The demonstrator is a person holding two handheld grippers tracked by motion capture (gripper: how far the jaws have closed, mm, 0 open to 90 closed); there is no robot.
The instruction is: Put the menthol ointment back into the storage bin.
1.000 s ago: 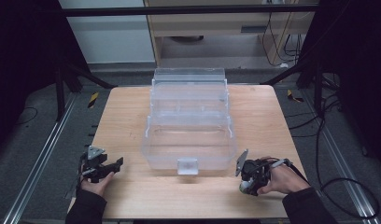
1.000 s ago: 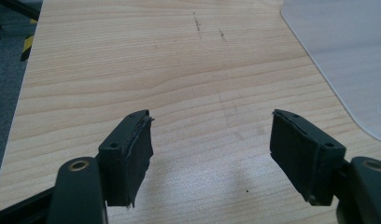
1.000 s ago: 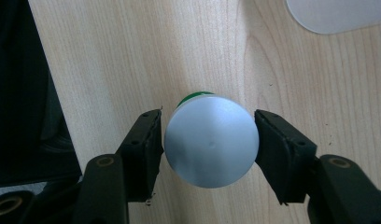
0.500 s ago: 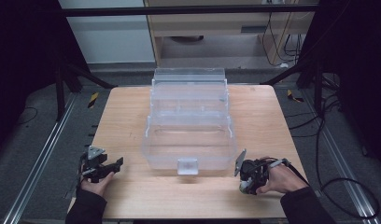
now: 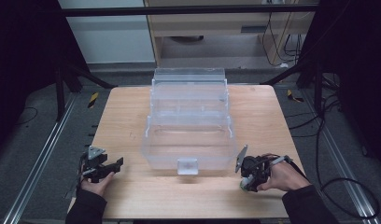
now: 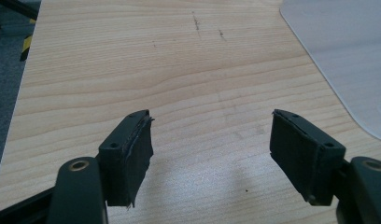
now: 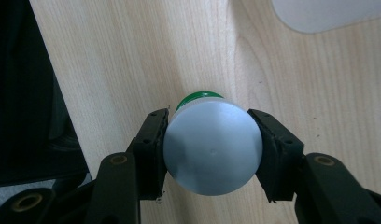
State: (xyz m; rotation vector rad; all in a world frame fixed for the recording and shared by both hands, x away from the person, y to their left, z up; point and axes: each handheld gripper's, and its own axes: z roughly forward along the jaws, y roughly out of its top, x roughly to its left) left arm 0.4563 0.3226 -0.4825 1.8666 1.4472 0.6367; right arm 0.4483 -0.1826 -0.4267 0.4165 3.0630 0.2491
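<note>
A small round container [image 7: 212, 154] with a pale grey-white end and a green band behind it stands on the wooden table [image 5: 128, 116]. My right gripper [image 7: 210, 122] is shut on it, one pad on each side. From above, that right gripper [image 5: 247, 179] points down near the table's front right, with the container [image 5: 245, 185] below it. My left gripper [image 6: 212, 135] is open over bare wood, nothing between its jaws. In the high view the left gripper [image 5: 115, 164] rests at the front left, pointing toward a clear plastic tiered box [image 5: 188, 126].
The clear box fills the middle of the table, with a latch [image 5: 187, 165] on its front wall. Its corner [image 6: 347, 51] lies ahead and to the right of my left jaws. The table's left edge [image 6: 27, 79] drops to dark floor. Metal rails flank the table.
</note>
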